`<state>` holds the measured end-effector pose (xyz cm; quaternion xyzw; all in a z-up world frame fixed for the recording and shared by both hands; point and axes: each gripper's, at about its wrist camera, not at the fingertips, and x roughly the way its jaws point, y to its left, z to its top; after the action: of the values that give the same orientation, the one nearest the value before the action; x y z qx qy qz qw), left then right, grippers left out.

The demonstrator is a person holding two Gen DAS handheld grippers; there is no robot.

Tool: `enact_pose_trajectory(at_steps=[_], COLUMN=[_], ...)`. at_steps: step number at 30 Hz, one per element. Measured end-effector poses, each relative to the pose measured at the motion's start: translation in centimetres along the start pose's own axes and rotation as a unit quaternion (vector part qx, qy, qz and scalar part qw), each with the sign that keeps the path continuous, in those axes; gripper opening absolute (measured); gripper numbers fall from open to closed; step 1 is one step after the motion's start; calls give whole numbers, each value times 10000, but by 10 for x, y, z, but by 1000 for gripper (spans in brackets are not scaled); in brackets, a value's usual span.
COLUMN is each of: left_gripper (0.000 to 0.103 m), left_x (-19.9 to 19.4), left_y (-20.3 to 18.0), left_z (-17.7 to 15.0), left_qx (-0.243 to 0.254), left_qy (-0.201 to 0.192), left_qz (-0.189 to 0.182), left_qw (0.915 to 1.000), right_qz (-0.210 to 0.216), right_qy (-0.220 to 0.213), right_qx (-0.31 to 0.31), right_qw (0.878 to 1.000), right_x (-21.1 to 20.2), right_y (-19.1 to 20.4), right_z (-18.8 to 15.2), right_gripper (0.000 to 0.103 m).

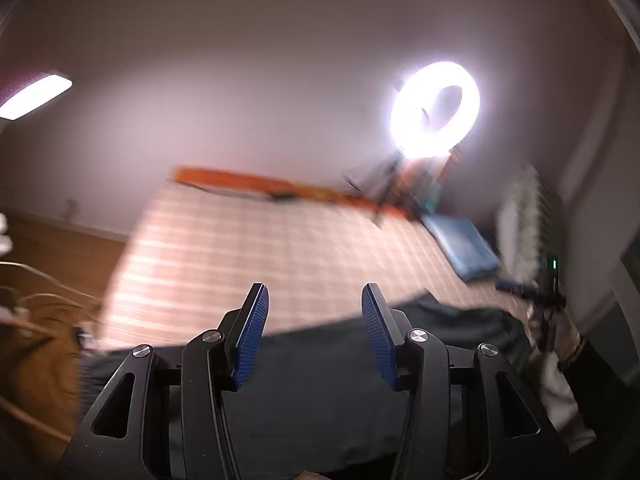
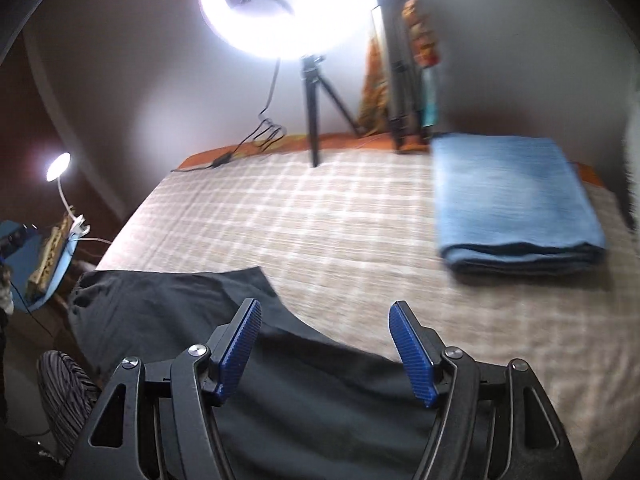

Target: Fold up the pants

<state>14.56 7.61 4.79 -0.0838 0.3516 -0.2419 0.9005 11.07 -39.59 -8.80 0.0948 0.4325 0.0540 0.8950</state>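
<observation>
Dark grey pants (image 2: 168,304) lie spread along the near edge of a bed with a checked cover (image 2: 340,220). They also show in the left wrist view (image 1: 320,380), below the fingers. My left gripper (image 1: 314,300) is open and empty, above the pants' far edge. My right gripper (image 2: 324,316) is open and empty, over the pants near their curved edge. The other gripper (image 1: 536,292) shows blurred at the right in the left wrist view.
A folded blue cloth (image 2: 512,200) lies at the bed's far right. A ring light on a tripod (image 2: 312,92) stands at the back edge with its cable. A small lamp (image 2: 60,168) is off the bed to the left. A striped slipper (image 2: 68,392) is on the floor.
</observation>
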Motion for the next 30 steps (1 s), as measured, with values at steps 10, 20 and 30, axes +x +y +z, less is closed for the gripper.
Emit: enact_pose_trajectory(at_steps=[10,20,30], left_gripper=[58,62,62], left_x=[-111,-70,-3], left_y=[83,187,228], left_z=[19,-121,-213], left_qx=[-317,-2094,-3267], left_qy=[-505,73,200], left_qz=[1454,1468,912], left_qw=[9876,9667,9405], right_qz=[795,624,-333], right_qy=[1022,1347,1170], right_qx=[413,-363,-986], right_qw=[9907,9883,9877], right_x=[129,170,165], right_y=[13,71,102], right_z=[20,14,28], right_gripper=[69,4,19])
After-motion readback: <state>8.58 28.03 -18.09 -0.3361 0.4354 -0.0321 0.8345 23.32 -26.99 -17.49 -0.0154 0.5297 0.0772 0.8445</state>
